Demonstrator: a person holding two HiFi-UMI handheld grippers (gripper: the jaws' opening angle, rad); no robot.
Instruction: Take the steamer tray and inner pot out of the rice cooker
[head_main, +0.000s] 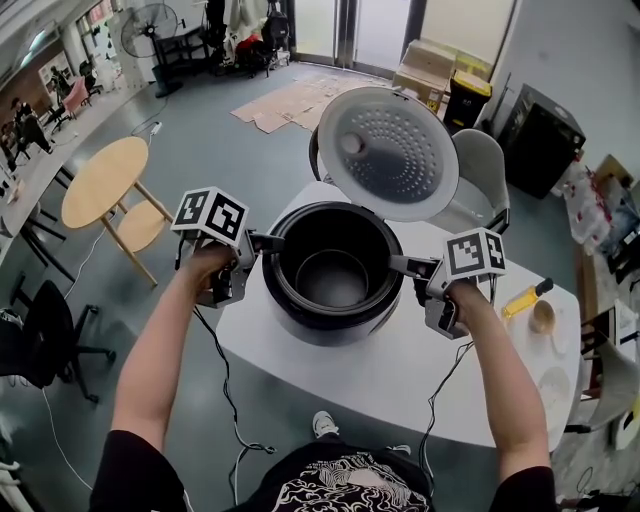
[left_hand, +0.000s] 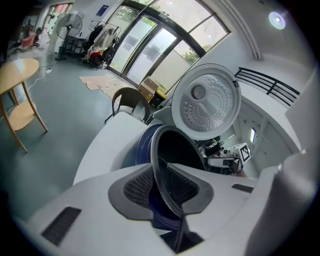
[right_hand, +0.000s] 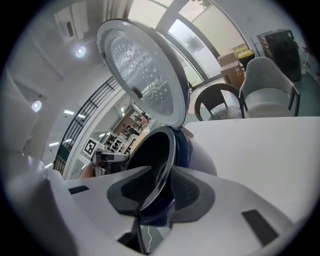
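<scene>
The dark rice cooker (head_main: 330, 322) stands on a white table with its lid (head_main: 388, 152) swung up and back. Its black inner pot (head_main: 332, 278) sits inside and looks empty; I see no steamer tray in it. My left gripper (head_main: 272, 243) is at the pot's left rim and my right gripper (head_main: 400, 265) at its right rim. In the left gripper view the thin rim (left_hand: 159, 150) runs between the pads of the left gripper (left_hand: 161, 187), which is shut on it. The right gripper (right_hand: 162, 187) likewise clamps the rim (right_hand: 169, 147).
The white table (head_main: 400, 375) carries a yellow-handled tool (head_main: 525, 297) and a small cup (head_main: 543, 317) at the right. A grey chair (head_main: 482, 170) stands behind the cooker, a round wooden table (head_main: 105, 180) to the left. Cables hang from both grippers.
</scene>
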